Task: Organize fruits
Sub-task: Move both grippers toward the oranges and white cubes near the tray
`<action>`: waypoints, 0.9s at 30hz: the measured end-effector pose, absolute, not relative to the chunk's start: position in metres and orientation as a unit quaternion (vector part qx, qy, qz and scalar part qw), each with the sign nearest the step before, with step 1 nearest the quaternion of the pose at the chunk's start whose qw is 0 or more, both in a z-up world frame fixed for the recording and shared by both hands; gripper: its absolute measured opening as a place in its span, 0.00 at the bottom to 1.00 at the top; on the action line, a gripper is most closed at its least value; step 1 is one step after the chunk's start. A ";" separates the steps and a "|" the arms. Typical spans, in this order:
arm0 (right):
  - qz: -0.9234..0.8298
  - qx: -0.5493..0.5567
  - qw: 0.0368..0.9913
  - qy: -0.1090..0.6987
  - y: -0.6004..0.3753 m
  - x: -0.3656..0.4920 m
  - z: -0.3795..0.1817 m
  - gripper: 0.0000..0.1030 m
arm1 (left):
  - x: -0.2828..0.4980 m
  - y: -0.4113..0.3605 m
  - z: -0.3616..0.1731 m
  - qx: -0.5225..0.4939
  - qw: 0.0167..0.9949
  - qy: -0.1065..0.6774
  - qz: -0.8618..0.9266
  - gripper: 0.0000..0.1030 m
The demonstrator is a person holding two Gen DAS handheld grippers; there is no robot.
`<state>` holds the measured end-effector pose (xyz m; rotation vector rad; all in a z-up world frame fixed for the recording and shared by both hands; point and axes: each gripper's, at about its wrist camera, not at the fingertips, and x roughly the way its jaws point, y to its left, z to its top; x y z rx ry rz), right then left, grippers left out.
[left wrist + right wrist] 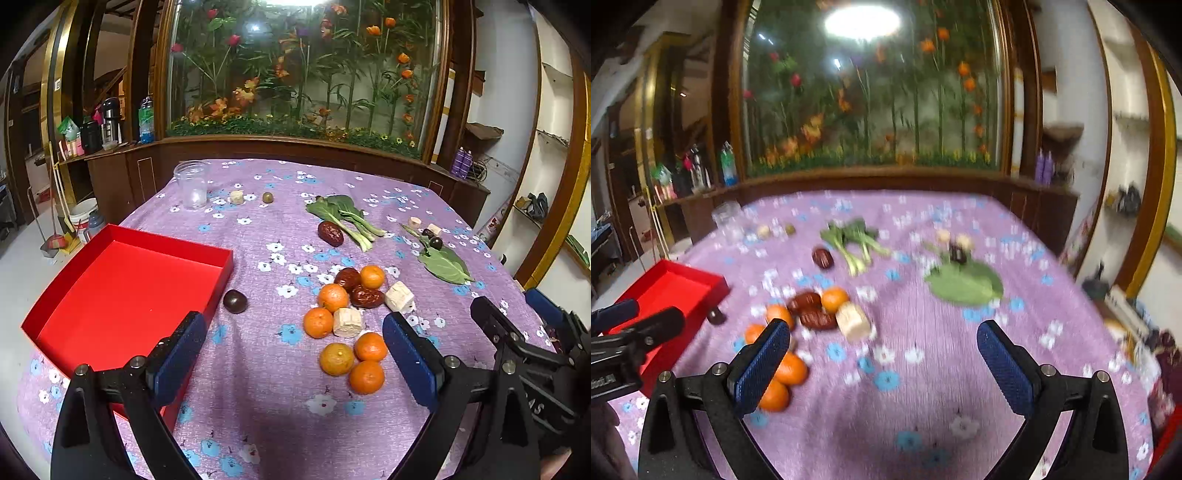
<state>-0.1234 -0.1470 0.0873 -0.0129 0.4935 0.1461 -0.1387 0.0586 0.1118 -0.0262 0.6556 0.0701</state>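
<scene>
Both the left tongs [293,345] and the right tongs [882,354] hang spread apart and empty over the bench's [258,406] near edge. The tangerines [337,359] lie clustered mid-bench with red dates [366,296]; the red box [125,295] sits at the left edge.

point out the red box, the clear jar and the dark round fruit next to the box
red box [122,295], left wrist view, inner floor
clear jar [191,184], left wrist view, side wall
dark round fruit [235,301], left wrist view, top surface
</scene>
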 end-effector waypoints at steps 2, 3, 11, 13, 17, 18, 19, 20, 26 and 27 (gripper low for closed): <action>0.076 -0.036 0.970 0.228 -0.136 -0.127 0.085 1.00 | -0.139 0.062 0.111 -0.016 0.946 0.323 0.036 0.93; 0.083 -0.042 0.969 0.230 -0.132 -0.125 0.084 1.00 | -0.138 0.065 0.109 -0.022 0.945 0.323 0.035 0.93; 0.117 -0.024 0.957 0.263 -0.126 -0.116 0.076 1.00 | -0.128 0.077 0.097 -0.040 0.940 0.336 0.035 0.93; 0.120 -0.021 0.956 0.267 -0.126 -0.114 0.074 1.00 | -0.125 0.079 0.094 -0.044 0.939 0.340 0.034 0.93; 0.122 -0.022 0.953 0.276 -0.123 -0.110 0.069 1.00 | -0.119 0.081 0.088 -0.049 0.937 0.345 0.031 0.93; 0.122 -0.024 0.953 0.278 -0.122 -0.108 0.068 1.00 | -0.118 0.081 0.087 -0.050 0.936 0.346 0.031 0.93; 0.121 -0.024 0.952 0.279 -0.122 -0.107 0.067 1.00 | -0.117 0.082 0.086 -0.051 0.936 0.348 0.030 0.93; 0.121 -0.025 0.952 0.280 -0.122 -0.106 0.065 1.00 | -0.116 0.082 0.084 -0.054 0.935 0.349 0.030 0.93; 0.118 -0.025 0.949 0.293 -0.122 -0.097 0.058 1.00 | -0.107 0.083 0.076 -0.058 0.931 0.359 0.027 0.93; 0.118 -0.024 0.948 0.294 -0.122 -0.096 0.057 1.00 | -0.106 0.084 0.075 -0.060 0.930 0.360 0.026 0.93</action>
